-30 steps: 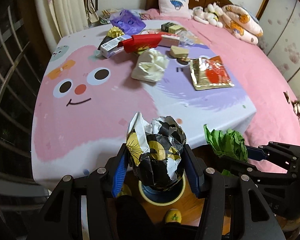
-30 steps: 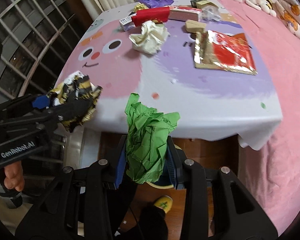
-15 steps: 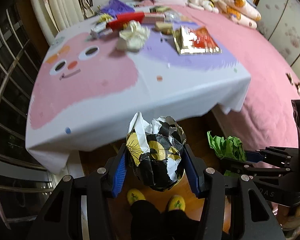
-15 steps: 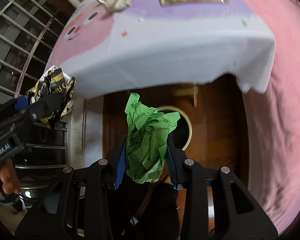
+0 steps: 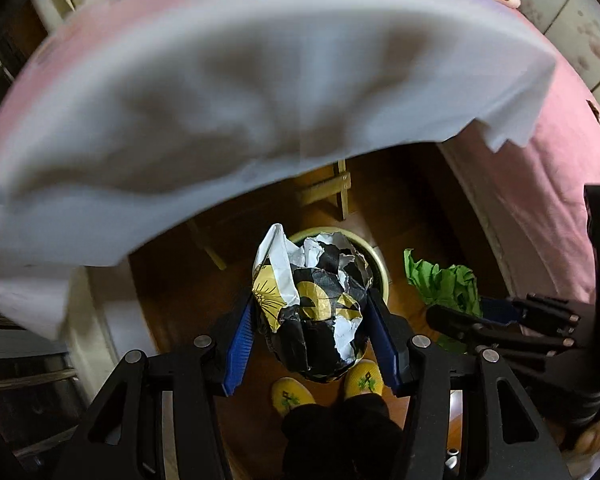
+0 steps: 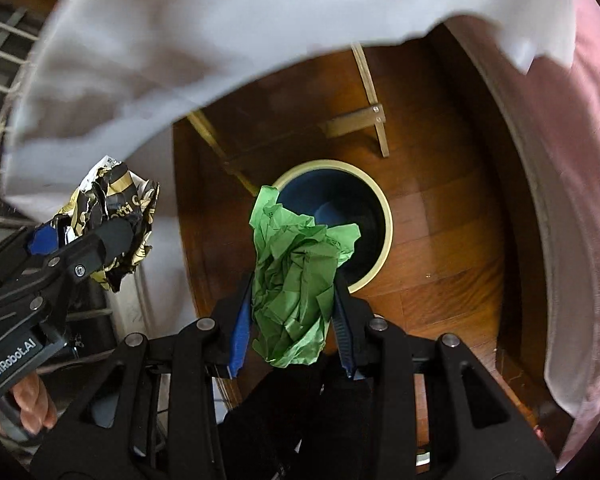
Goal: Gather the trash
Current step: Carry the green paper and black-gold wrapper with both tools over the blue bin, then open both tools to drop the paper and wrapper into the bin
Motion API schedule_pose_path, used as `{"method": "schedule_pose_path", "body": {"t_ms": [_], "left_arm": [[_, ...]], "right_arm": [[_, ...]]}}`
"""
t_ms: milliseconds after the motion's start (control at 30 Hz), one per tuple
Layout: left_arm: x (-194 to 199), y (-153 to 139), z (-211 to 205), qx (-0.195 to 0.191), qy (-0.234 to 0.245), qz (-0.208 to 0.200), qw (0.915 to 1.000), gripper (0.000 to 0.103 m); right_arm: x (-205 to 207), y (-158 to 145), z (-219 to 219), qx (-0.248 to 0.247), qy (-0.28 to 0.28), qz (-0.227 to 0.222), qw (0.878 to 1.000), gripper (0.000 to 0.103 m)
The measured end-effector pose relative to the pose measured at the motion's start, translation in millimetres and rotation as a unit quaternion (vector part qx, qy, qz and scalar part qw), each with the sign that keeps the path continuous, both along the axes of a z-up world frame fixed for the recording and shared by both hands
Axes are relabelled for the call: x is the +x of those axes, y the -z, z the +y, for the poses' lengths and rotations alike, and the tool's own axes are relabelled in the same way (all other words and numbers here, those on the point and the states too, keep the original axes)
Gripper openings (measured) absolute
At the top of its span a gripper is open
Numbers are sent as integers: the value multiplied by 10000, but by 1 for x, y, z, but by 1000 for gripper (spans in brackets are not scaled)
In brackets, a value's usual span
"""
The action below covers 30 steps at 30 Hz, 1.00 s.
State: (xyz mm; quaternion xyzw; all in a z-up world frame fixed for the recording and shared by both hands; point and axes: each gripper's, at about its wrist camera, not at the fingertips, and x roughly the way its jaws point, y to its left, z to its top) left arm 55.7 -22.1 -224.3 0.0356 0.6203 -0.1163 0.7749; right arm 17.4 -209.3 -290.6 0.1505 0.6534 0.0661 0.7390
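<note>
Our left claw [image 5: 310,320] stands about half open, its blue pads pressed on either side of a crumpled black, gold and white wrapper [image 5: 312,304] that fills the gap between them. Our right claw [image 6: 288,320] is set narrower and pinches a crumpled green paper [image 6: 296,280], which sticks up well past the fingertips. Both claws point steeply down at the floor.

Just beyond the left claw's wrapper, partly hidden by it, we see the cream rim of a round bin [image 5: 380,272]. From the right wrist view the bin [image 6: 384,216] stands on the wooden floor [image 6: 440,240], its dark blue inside showing, with the green paper overlapping its near left edge. The left claw with its wrapper [image 6: 112,216] appears at the left of that view, off to the side of the bin.

Farther out, the white cloth [image 5: 260,80] of the bench hangs above, blurred, with wooden bench legs [image 6: 372,104] beneath it. A pink bed cover [image 6: 572,200] runs down the right. Near the left claw we see two yellow slippers [image 5: 292,396] below.
</note>
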Motion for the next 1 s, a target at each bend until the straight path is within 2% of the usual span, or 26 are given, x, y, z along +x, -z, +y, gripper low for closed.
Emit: {"method": "schedule_pose_path", "body": {"t_ms": [233,433,500,600,667,733,1000], "left_arm": [[26,71,-2,-162,-27,74,9998,55],[34,105,-6,-155,-1,111,9998,61],[37,111,-5,-170,-4,168,9997,64],[37,118,-4,-70,-24,156,9999,76],[34,117,-1,-48,-56,121,9999,89],[33,117,1,-68,-102,96,9999,89],[28,104,7,-71,-202,-4,9998,89]], "right_arm": [[18,72,4,-29,204,54,9998,34],[27,114,9,-5,315,115,9994,36],[26,122,8,40,374,115,9992,37],[32,131,6,67,456,147,9988,43],[32,133,7,76,485,140,9987,60],[31,131,6,53,481,110,9988,65],[31,116,4,-61,479,-134,9987,67]]}}
